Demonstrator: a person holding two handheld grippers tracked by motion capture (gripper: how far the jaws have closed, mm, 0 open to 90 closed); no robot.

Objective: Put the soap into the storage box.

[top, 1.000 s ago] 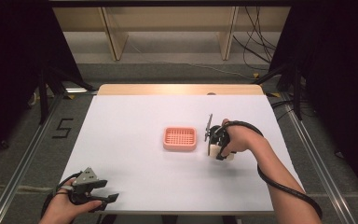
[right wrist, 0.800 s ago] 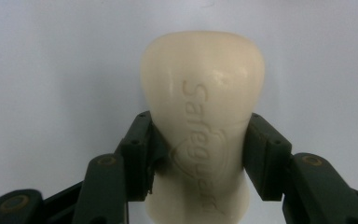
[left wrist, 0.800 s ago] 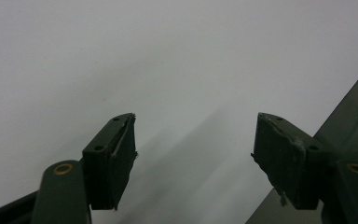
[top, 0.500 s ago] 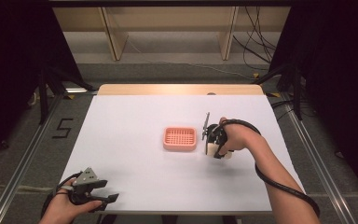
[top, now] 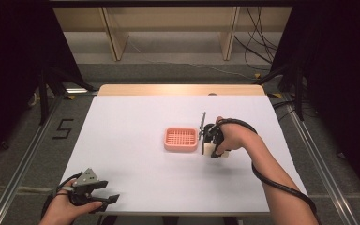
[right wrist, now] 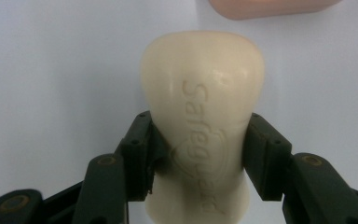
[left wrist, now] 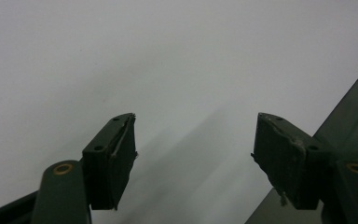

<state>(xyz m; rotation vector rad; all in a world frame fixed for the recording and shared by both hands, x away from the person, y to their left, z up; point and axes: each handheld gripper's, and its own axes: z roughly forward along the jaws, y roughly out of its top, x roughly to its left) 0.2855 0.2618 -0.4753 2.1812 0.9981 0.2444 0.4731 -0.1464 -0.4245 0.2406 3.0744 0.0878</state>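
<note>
A cream bar of soap (right wrist: 203, 116) with embossed lettering is clamped between the two black jaws of my right gripper (right wrist: 200, 154), which is shut on it. From above, that right gripper (top: 209, 144) and the soap (top: 207, 148) sit just right of a pink slatted soap dish (top: 181, 139) in the middle of the white table (top: 136, 112). The dish's pink edge (right wrist: 270, 7) lies just beyond the soap in the right gripper view. My left gripper (top: 104, 200) rests at the table's near left edge, and its jaws (left wrist: 193, 154) stand open over bare white surface.
The white table's right edge and the dark floor (left wrist: 354, 107) past it cross the left gripper view's corner. Wooden shelving legs (top: 115, 33) and cables (top: 258, 42) stand beyond the table's far side. A metal rail (top: 23, 164) runs along the left.
The right gripper with the soap has shifted slightly toward the soap dish. The left gripper has kept still.
</note>
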